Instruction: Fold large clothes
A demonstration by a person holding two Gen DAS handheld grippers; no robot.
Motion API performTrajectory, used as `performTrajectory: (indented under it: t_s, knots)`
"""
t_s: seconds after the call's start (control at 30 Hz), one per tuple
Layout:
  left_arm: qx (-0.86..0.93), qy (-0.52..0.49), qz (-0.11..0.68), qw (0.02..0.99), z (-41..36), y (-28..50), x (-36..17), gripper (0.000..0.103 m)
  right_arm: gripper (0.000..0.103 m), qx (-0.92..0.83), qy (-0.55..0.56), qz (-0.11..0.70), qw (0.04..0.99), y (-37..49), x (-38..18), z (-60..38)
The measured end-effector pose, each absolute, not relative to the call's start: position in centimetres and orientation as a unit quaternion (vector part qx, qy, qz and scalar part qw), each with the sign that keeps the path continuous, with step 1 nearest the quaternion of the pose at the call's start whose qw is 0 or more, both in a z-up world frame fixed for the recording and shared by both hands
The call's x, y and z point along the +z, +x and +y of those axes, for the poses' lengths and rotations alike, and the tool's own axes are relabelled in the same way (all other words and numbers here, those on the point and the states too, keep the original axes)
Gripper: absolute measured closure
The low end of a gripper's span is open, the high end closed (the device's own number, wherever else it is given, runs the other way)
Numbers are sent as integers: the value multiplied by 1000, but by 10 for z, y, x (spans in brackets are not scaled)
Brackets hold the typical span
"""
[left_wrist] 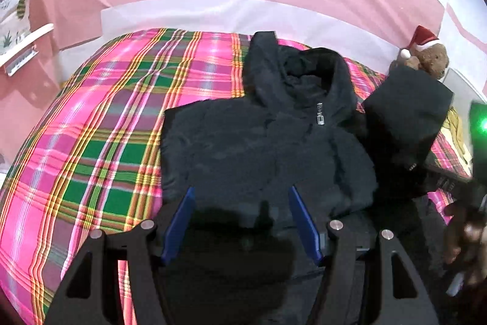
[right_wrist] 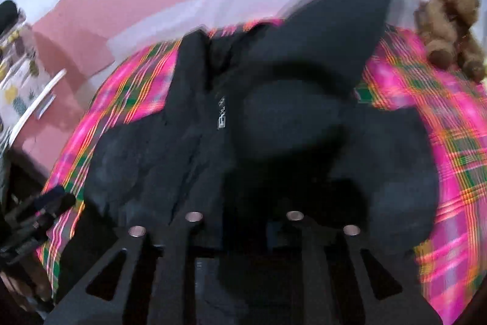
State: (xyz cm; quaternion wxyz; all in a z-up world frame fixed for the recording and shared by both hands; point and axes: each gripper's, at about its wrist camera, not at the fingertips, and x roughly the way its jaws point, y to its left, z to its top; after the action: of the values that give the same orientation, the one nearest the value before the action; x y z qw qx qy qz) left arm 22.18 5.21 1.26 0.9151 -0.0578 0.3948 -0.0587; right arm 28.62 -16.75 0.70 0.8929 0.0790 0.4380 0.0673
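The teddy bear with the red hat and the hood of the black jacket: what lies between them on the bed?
In the left wrist view, the jacket's raised sleeve stands between the hood and the teddy bear, over plaid bedcover.

Your hooded jacket [left_wrist: 243,148] is matt black cloth, soft-napped — its zip pull [left_wrist: 319,114] glints like metal. The plaid bedspread [left_wrist: 100,142] is smooth woven fabric; the teddy bear [left_wrist: 432,60] — rough plush.

Both wrist views steeply down, shared jacket [left_wrist: 258,148]
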Motion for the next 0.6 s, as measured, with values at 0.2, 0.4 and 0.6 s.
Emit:
performTrajectory:
  t_s: [0.2, 0.4, 0.6]
  knots:
    - [-54, -68, 392, 916, 61, 220, 12, 37, 40, 101, 42, 444, 890, 282, -15, -134]
    - [-74, -67, 371, 923, 46, 220, 36, 37, 40, 153, 63, 413, 895, 261, 21, -139]
    - [-116, -62, 374, 918, 5, 237, 38, 37, 40, 140, 73, 370, 915, 243, 46, -182]
